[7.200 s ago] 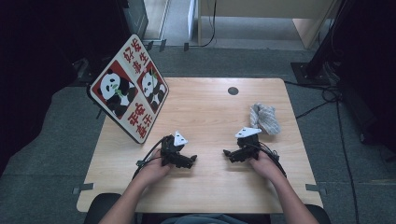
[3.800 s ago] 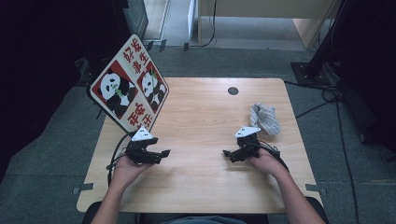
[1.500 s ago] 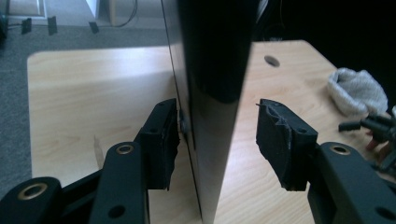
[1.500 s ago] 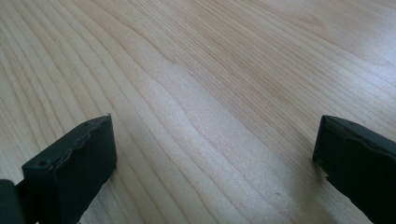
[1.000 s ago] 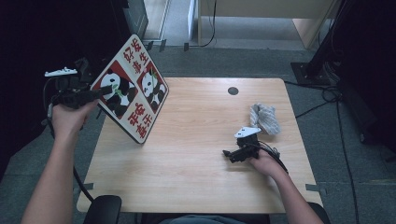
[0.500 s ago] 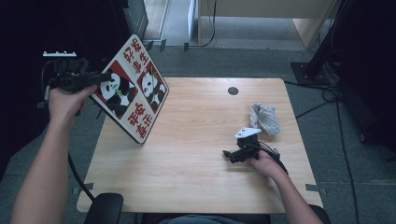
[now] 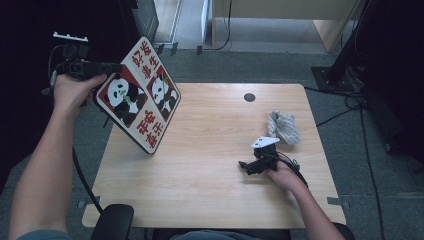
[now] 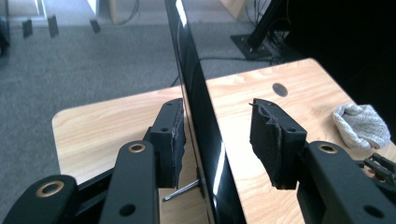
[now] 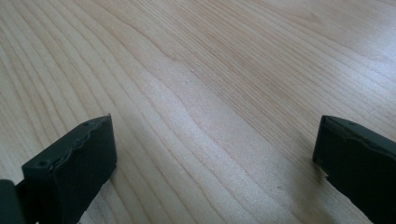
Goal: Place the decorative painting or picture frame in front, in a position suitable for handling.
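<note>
A flat square sign board (image 7: 138, 95) with a glossy black edge, printed with two pandas and red-and-white characters, stands tilted on the light wooden desk (image 7: 210, 150) at its far left corner, leaning out past the left edge. The left gripper (image 7: 107, 67), held up in the person's left hand (image 7: 72, 92) beyond that corner, reaches the board's upper left edge. In the left gripper view the board's thin black edge (image 8: 201, 116) runs up between the two black jaws: they stand partly open, the left pad (image 8: 175, 140) just beside or touching the board's back, the right pad (image 8: 273, 140) apart from its glossy face, so the board is straddled and not clamped. The right gripper (image 7: 245, 166) rests low on the desk near the right edge, in the person's right hand (image 7: 282, 175), its jaws wide open over bare wood with nothing between them. A crumpled grey-white cloth (image 7: 283, 127) lies just beyond it, toward the far right corner. A small dark round hole (image 7: 249, 97) sits in the desk near the far edge.
</note>
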`<move>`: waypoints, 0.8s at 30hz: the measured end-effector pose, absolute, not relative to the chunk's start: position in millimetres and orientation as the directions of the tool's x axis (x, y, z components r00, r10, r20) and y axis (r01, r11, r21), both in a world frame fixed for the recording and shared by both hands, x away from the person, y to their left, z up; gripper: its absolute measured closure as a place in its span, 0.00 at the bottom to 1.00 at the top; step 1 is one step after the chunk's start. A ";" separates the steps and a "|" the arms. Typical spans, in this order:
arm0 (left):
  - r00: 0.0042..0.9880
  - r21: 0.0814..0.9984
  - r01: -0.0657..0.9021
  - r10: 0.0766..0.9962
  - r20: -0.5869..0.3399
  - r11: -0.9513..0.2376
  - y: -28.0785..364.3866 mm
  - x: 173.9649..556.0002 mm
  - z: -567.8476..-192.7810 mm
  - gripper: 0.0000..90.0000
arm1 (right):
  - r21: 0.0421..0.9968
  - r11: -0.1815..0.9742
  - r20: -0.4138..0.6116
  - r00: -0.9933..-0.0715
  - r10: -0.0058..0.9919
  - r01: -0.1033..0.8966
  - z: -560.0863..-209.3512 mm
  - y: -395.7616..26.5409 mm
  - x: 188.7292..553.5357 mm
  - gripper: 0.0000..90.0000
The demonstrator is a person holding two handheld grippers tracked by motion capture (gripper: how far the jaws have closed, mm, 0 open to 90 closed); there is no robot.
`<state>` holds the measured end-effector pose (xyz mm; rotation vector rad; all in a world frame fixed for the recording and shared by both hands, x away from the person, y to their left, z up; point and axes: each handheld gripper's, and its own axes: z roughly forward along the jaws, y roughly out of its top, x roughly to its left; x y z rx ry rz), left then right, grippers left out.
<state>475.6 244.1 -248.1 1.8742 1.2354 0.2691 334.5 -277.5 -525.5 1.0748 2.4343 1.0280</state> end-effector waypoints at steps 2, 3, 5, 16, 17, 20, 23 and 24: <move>0.487 0.728 0.665 0.837 -0.249 -0.170 241.9 481.8 -247.2 0.62 | 0.710 0.468 0.023 -0.681 0.732 0.527 -525.5 -277.5 334.5 0.00; 0.489 0.726 0.665 0.838 -0.243 -0.177 240.6 484.1 -246.9 0.62 | 0.711 0.469 0.021 -0.682 0.731 0.524 -525.6 -277.6 334.8 0.00; 0.489 0.723 0.670 0.834 -0.256 -0.171 239.8 489.2 -247.1 0.62 | 0.710 0.468 0.023 -0.681 0.732 0.527 -525.5 -277.5 334.6 0.00; 0.489 0.669 0.712 0.834 -0.256 -0.212 235.1 504.9 -248.3 0.66 | 0.710 0.469 0.022 -0.682 0.731 0.525 -525.5 -277.5 334.7 0.00; 0.485 0.664 0.719 0.833 -0.267 -0.205 235.8 506.1 -249.2 0.66 | 0.710 0.468 0.022 -0.681 0.732 0.526 -525.5 -277.5 334.7 0.00; 0.474 0.654 0.731 0.836 -0.278 -0.197 237.6 509.4 -251.3 0.66 | 0.710 0.468 0.022 -0.682 0.731 0.526 -525.5 -277.5 334.7 0.00; 0.479 0.647 0.734 0.832 -0.281 -0.205 235.4 510.7 -251.3 0.68 | 0.710 0.468 0.022 -0.682 0.731 0.526 -525.5 -277.5 334.7 0.00; 0.485 0.638 0.737 0.832 -0.270 -0.222 233.3 511.3 -251.1 0.68 | 0.709 0.468 0.023 -0.681 0.732 0.527 -525.5 -277.5 334.6 0.00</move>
